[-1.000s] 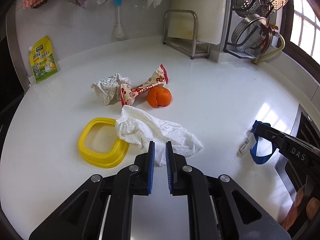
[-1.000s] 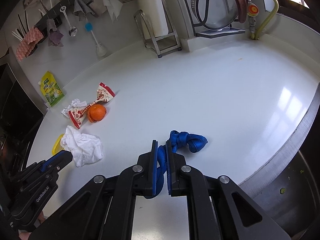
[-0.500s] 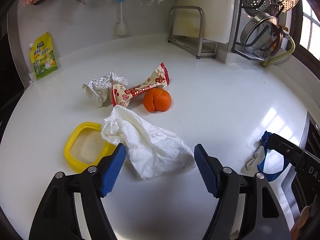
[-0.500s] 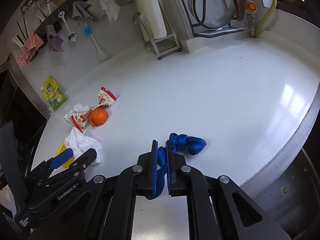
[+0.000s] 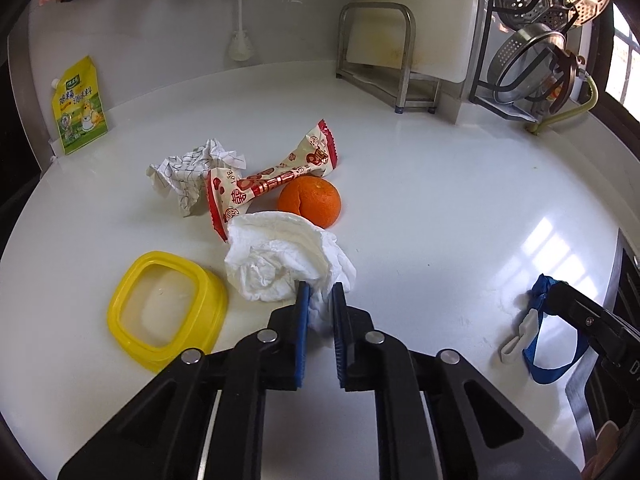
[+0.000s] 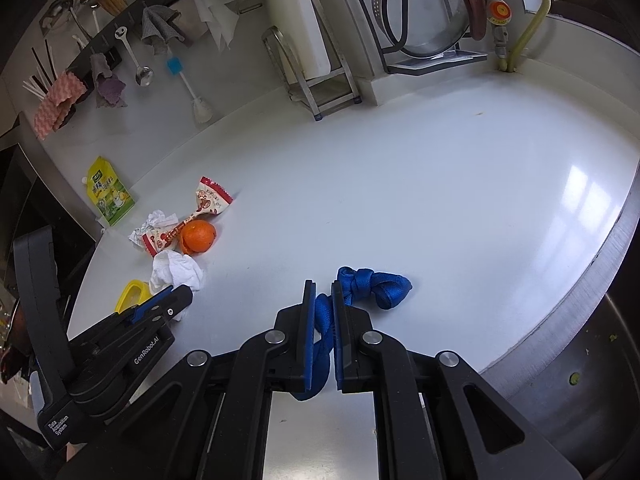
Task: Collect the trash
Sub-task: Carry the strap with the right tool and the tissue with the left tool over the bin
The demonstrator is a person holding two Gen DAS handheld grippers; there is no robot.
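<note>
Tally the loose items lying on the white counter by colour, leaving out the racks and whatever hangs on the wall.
White: 2, the tissue in the left hand-held gripper and the crumpled paper
Red and cream: 1, the snack wrapper
Orange: 1, the orange
Yellow: 2, the yellow lid and the pouch
Blue: 1, the strap in the right hand-held gripper
Total: 7

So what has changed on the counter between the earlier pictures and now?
The left gripper opened wide half a second ago, moved forward, and its jaws have now shut on the crumpled white tissue, which bunched up from its flatter spread. The right gripper stays shut on the blue fabric strap. The orange, red-and-white snack wrapper and yellow plastic rim stayed put.
</note>
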